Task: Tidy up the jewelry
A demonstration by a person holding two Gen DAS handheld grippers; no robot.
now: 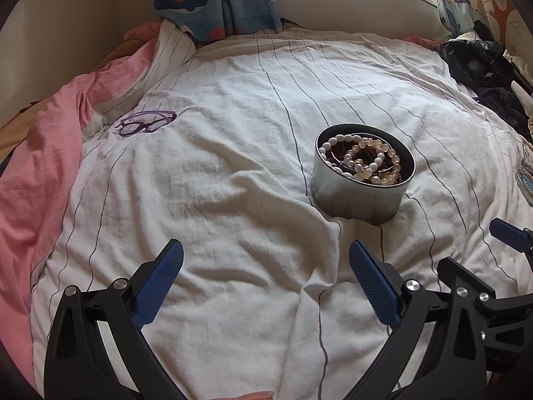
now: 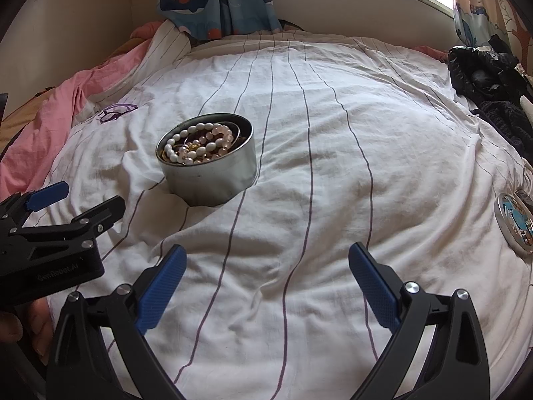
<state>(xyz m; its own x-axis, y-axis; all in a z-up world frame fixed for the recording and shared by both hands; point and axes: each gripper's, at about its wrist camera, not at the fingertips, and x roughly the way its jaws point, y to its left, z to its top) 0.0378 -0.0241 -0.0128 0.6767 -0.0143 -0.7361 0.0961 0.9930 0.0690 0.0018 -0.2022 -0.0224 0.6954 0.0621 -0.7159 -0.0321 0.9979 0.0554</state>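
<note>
we see the round tin (image 1: pixel 361 180) full of bead bracelets (image 1: pixel 363 160) standing on the bed (image 1: pixel 233 200), ahead and a little to the right of our left gripper (image 1: pixel 266 260) and ahead to the left of our right gripper (image 2: pixel 266 263). both grippers have their fingers wide apart and hold nothing. we judge the left one is the nearer, and the lid (image 2: pixel 514 221) lies far on the right.

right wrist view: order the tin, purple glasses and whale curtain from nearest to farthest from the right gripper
From the right gripper:
1. Tin, ahead and left, full of bead bracelets.
2. Purple glasses, farther left on the sheet.
3. Whale curtain, at the far wall.
</note>
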